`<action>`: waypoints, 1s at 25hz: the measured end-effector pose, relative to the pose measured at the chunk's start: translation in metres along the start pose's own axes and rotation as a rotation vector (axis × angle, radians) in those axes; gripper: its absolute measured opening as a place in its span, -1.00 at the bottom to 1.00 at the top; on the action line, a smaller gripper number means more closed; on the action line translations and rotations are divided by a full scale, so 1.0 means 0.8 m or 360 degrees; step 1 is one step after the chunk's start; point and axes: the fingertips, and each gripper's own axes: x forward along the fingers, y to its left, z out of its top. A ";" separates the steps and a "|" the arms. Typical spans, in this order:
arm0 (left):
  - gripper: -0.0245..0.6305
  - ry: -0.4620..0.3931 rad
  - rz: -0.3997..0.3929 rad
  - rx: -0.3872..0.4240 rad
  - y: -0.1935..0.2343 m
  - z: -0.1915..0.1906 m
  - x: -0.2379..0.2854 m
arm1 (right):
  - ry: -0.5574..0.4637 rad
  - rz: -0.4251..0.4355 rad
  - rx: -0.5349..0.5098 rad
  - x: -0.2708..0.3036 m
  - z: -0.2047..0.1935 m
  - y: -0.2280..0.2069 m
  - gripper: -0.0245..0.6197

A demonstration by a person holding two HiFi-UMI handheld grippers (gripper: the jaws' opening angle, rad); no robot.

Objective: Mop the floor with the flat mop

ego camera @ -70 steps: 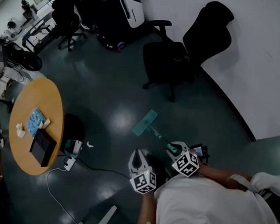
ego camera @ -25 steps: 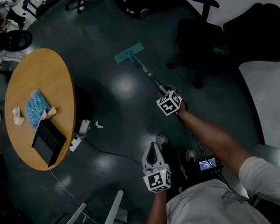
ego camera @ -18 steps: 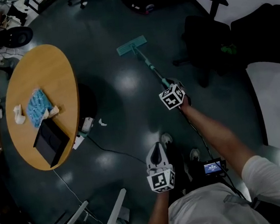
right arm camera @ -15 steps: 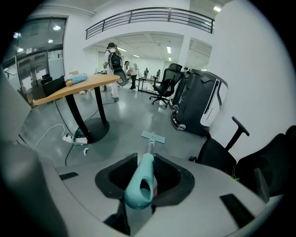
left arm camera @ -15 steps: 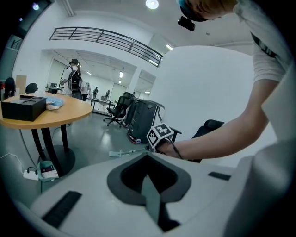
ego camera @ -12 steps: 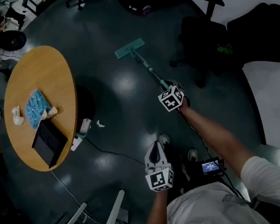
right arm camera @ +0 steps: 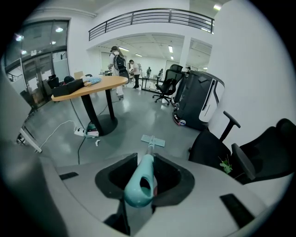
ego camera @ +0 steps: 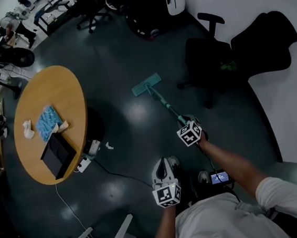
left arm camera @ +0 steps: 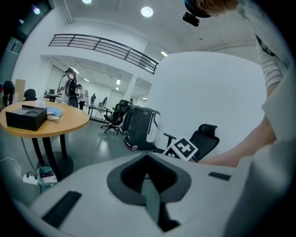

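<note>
Underfoot: dark, glossy floor (ego camera: 115,56) with soft patches of reflected ceiling light.
Room: open office; a white wall (ego camera: 289,101) fills the right of the head view, with black office chairs (ego camera: 206,62) in front of it at upper right.
Worktop: a round worktop (ego camera: 56,94) at the left edge carries a black box (ego camera: 57,154), a blue packet (ego camera: 47,121) and a crumpled white tissue (ego camera: 27,128).
Cable: a white power strip (ego camera: 87,162) lies on the floor by the worktop's foot.
Flat mop: the flat mop (ego camera: 146,84) has its head flat on the floor at upper centre, and its handle slants down-right.
Right hand-held gripper: the right hand-held gripper (ego camera: 183,121) is clenched round the handle's teal end.
Left hand-held gripper: the left hand-held gripper (ego camera: 162,163), at lower centre, has its jaws together on nothing.
Change: against half a second ago, mop head and right hand-held gripper sit lower in the frame, nearer the person.
Materials: wood-toned top, flat rectangular teal pad, thin shaft, rounded plastic grip with a hanging hole.
</note>
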 end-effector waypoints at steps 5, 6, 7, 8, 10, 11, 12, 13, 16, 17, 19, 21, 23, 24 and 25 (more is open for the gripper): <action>-0.91 -0.0056 -0.0011 0.0011 -0.039 0.011 -0.028 | 0.0012 0.0040 -0.0007 -0.071 -0.051 0.019 -0.57; -0.91 -0.0068 -0.0009 0.0013 -0.045 0.012 -0.034 | 0.0010 0.0046 0.0000 -0.085 -0.060 0.021 -0.57; -0.91 -0.0078 -0.0007 0.0015 -0.051 0.013 -0.041 | 0.0008 0.0052 0.0010 -0.099 -0.070 0.022 -0.57; -0.91 -0.0086 -0.0004 0.0020 -0.056 0.014 -0.046 | 0.0005 0.0058 0.0019 -0.113 -0.079 0.023 -0.57; -0.91 -0.0101 -0.0002 0.0035 -0.067 0.012 -0.057 | -0.0008 0.0066 0.0020 -0.141 -0.095 0.025 -0.57; -0.91 -0.0107 0.0000 0.0044 -0.072 0.011 -0.062 | -0.0015 0.0070 0.0012 -0.155 -0.103 0.027 -0.57; -0.91 -0.0112 0.0002 0.0052 -0.076 0.009 -0.068 | -0.0021 0.0075 0.0004 -0.169 -0.111 0.029 -0.57; -0.91 -0.0117 0.0004 0.0057 -0.081 0.007 -0.072 | -0.0026 0.0083 -0.0001 -0.183 -0.119 0.031 -0.57; -0.91 -0.0131 0.0007 0.0065 -0.097 0.002 -0.087 | -0.0032 0.0118 -0.0011 -0.224 -0.148 0.041 -0.57; -0.91 -0.0135 0.0005 0.0066 -0.102 0.000 -0.092 | -0.0032 0.0128 -0.0015 -0.238 -0.157 0.044 -0.57; -0.91 -0.0143 -0.0002 0.0070 -0.113 -0.003 -0.100 | -0.0031 0.0143 -0.0017 -0.265 -0.175 0.047 -0.57; -0.91 -0.0150 -0.0011 0.0075 -0.123 -0.006 -0.107 | -0.0038 0.0152 -0.0011 -0.292 -0.189 0.046 -0.57; -0.91 -0.0156 -0.0019 0.0081 -0.132 -0.009 -0.114 | -0.0050 0.0154 -0.0014 -0.319 -0.201 0.047 -0.57; -0.91 -0.0159 -0.0022 0.0082 -0.136 -0.010 -0.118 | -0.0057 0.0155 -0.0020 -0.332 -0.205 0.048 -0.57; -0.91 -0.0164 -0.0025 0.0083 -0.139 -0.011 -0.121 | -0.0066 0.0159 -0.0029 -0.344 -0.209 0.050 -0.57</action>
